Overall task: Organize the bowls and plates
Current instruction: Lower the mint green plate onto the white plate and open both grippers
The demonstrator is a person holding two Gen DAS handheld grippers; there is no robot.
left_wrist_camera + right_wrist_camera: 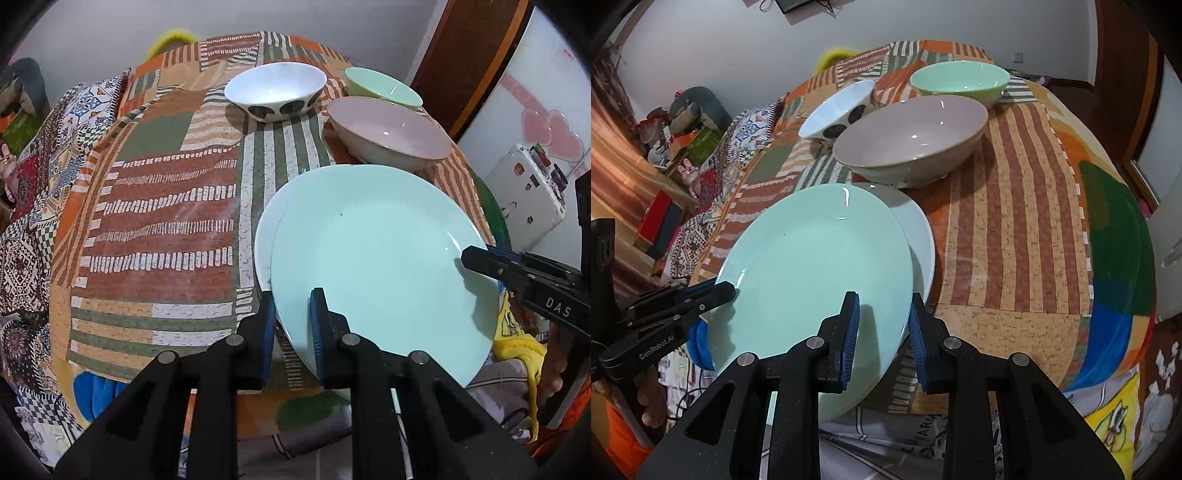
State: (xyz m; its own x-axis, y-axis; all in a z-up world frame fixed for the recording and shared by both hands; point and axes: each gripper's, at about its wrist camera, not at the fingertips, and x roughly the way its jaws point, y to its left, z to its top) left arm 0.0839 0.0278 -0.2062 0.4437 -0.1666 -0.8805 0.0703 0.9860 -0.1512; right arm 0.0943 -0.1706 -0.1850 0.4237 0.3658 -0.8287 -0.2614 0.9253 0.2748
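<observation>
Straddling opposite rims of the mint plate [369,258], tilted over a white plate [919,236] at the bench edge, left gripper [293,325] and right gripper [882,325] fingers look closed on it; glazed, rigid, likely slippery, breakable.

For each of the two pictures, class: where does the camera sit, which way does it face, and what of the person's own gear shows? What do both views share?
Left wrist: sits on the left gripper, facing across the table; its fingers straddle the green plate's rim; the right gripper enters from the right.
Right wrist: sits on the right gripper, facing the bowls; the left gripper enters from the left.
Shared: green plate, white plate, pink bowl.
</observation>
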